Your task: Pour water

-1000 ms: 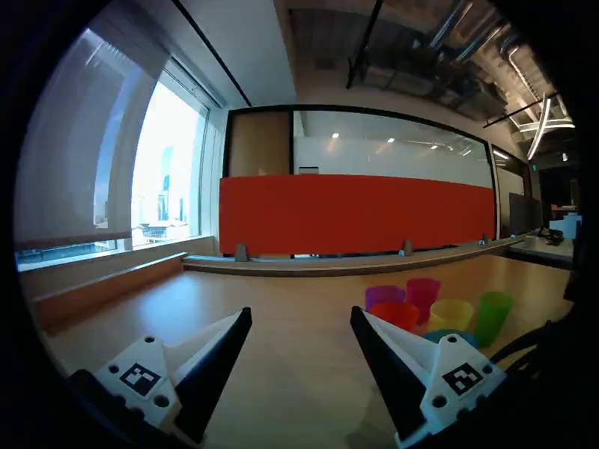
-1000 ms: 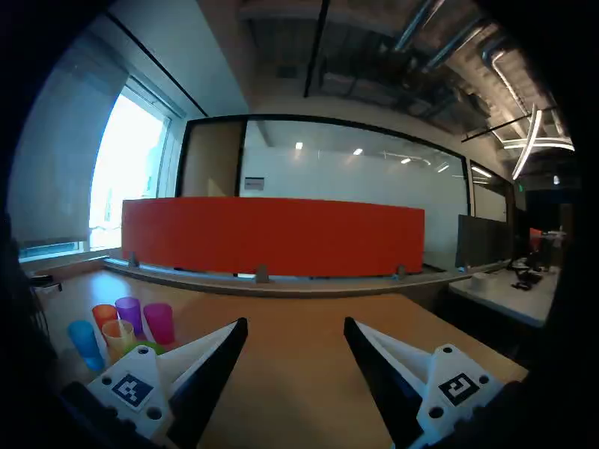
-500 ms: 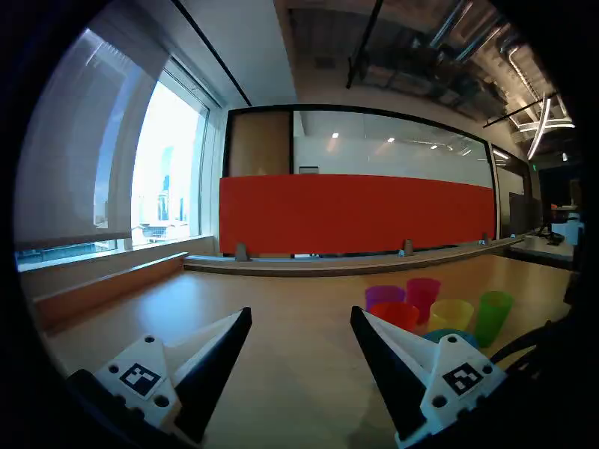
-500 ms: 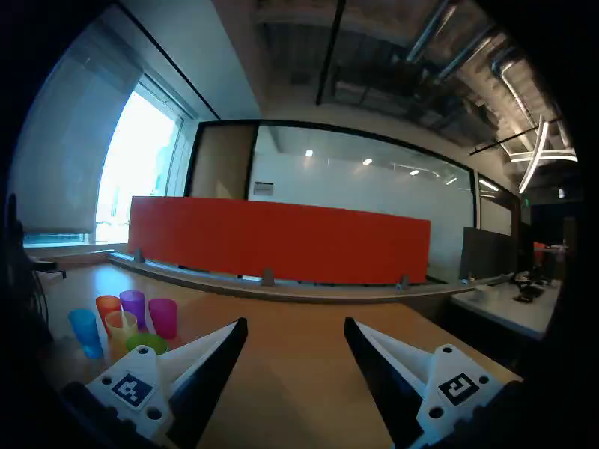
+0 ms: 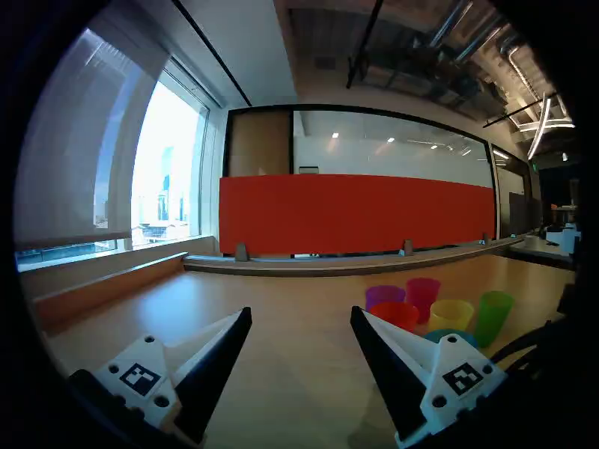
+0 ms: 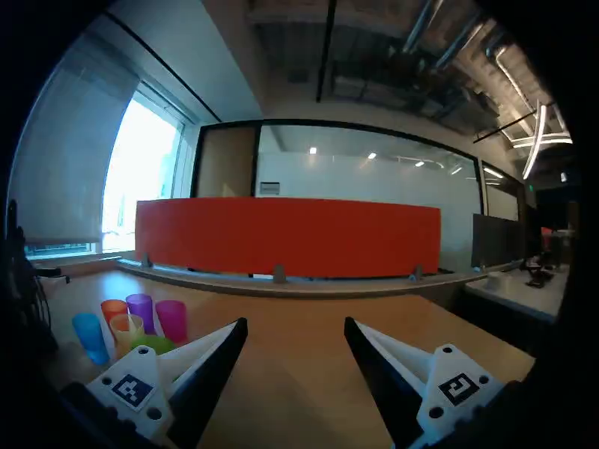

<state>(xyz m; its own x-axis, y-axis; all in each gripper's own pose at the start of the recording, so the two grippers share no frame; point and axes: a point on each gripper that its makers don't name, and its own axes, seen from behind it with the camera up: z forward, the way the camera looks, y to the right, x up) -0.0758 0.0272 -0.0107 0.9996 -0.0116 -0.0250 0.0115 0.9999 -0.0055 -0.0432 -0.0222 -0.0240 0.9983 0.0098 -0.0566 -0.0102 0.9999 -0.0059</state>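
Cups (image 5: 423,293) of coloured plastic stand bunched on the wooden table (image 5: 299,295), ahead of the left gripper (image 5: 300,310) past its right finger, and ahead of the right gripper (image 6: 295,322) past its left finger. Both grippers are spread wide and hold nothing. The blue cup (image 5: 448,334) is half hidden behind a finger, as is the green cup (image 6: 152,343). Whether any cup holds water cannot be told. A red screen (image 5: 352,213) stands beyond.

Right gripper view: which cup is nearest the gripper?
The green cup: its rim sits lowest in view, and a finger of the right gripper partly hides it. The other cups stand behind or beside it.
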